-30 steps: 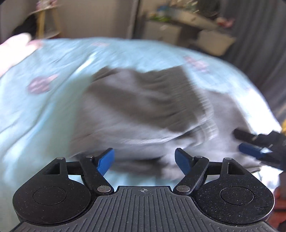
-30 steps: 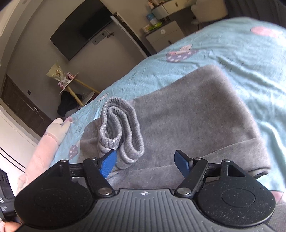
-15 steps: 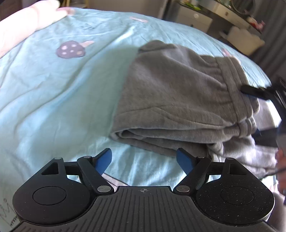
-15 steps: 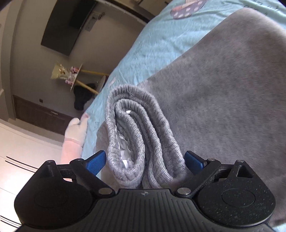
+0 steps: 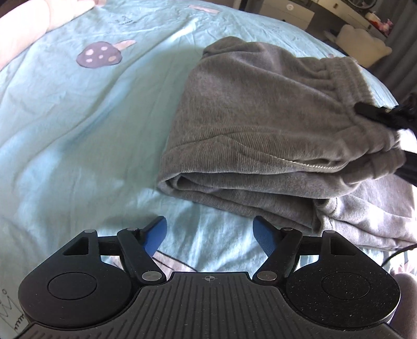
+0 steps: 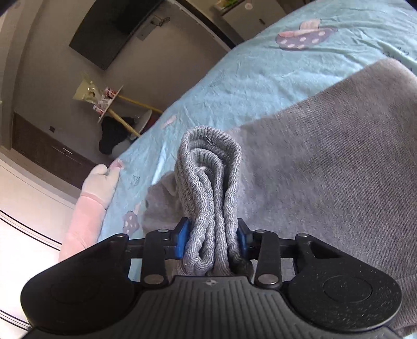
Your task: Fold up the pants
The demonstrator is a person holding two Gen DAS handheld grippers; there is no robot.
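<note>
Grey pants [image 5: 260, 125] lie folded in layers on a light blue bedsheet [image 5: 78, 117]. My left gripper [image 5: 209, 232] is open and empty, just short of the near folded edge. My right gripper [image 6: 212, 241] is shut on the bunched ribbed waistband [image 6: 208, 187] of the pants, with the rest of the grey fabric [image 6: 325, 169] spread to the right. In the left wrist view the right gripper's black fingers [image 5: 378, 116] show at the waistband on the far right.
The sheet has mushroom prints [image 5: 100, 53]. A pink and white plush toy [image 6: 88, 206] lies at the bed's far edge. Beyond the bed are a wall-mounted TV [image 6: 112, 28], a small round side table [image 6: 109, 101] and white drawers [image 5: 292, 10].
My right gripper closed on the waistband, which was between open fingers before. My left gripper moved in closer to the folded edge and stayed open.
</note>
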